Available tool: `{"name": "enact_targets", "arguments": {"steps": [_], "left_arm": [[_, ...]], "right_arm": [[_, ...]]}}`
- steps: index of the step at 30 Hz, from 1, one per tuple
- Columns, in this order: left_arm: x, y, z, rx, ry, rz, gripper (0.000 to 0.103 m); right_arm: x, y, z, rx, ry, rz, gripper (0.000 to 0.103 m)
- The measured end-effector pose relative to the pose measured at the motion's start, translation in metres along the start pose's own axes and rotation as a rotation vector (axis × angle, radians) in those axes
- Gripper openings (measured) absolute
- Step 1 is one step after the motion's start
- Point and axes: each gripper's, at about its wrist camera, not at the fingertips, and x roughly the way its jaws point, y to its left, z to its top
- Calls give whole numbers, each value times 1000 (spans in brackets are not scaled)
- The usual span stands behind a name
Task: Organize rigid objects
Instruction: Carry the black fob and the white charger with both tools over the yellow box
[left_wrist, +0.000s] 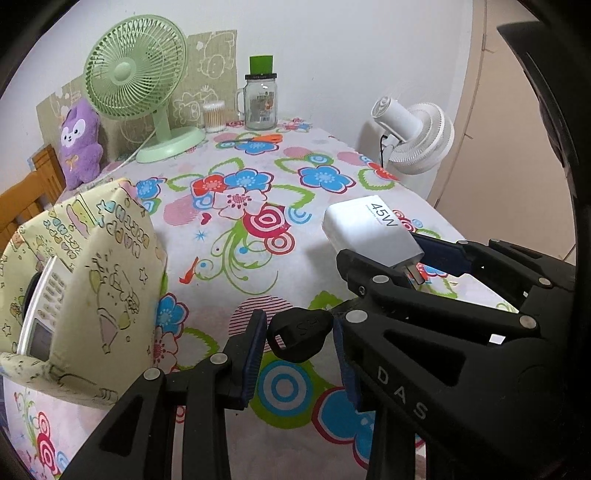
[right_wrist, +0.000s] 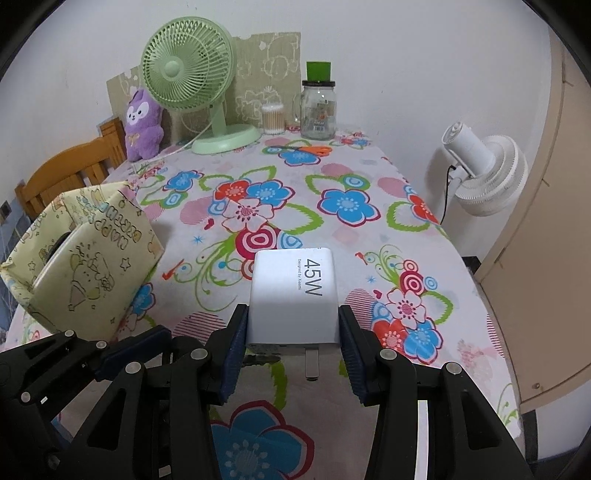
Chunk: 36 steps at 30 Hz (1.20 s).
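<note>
the left gripper (left_wrist: 299, 350) is clamped on a small black key-like piece (left_wrist: 297, 338), whose looped head sits between the blue pads while its far end runs off toward 3 o'clock under the other tool; the hold looks shallow, so a twist of the wrist could let it pivot out and drop onto the flowered tablecloth (left_wrist: 236, 280). just beyond it, at 2 o'clock in the left view, the right gripper (right_wrist: 291, 341) squeezes a white 45w charger (right_wrist: 293, 295) by its two flat sides near the plug end, prongs pointing back at the camera and the body clear of the cloth. those sides are smooth, so the block could slide forward if the grip eases. the two tools sit very close, nearly touching, and a clash could knock either item loose. at 9 o'clock stands a yellow fabric pouch (right_wrist: 85, 266), probably the storage spot, already holding a flat device i cannot identify; its soft mouth may fold shut under a dropped item. farther off at 11 o'clock, the green fan (right_wrist: 188, 74) and glass jar (right_wrist: 318, 110) look safely distant.
</note>
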Motion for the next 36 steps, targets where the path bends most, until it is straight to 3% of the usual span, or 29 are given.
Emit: {"name": "enact_targets", "arguments": {"steps": [36], "left_arm": [[-74,-5,13,83,-99,15,38]], "right_arm": [[-84,17,16,22,-124,-39,50]]}}
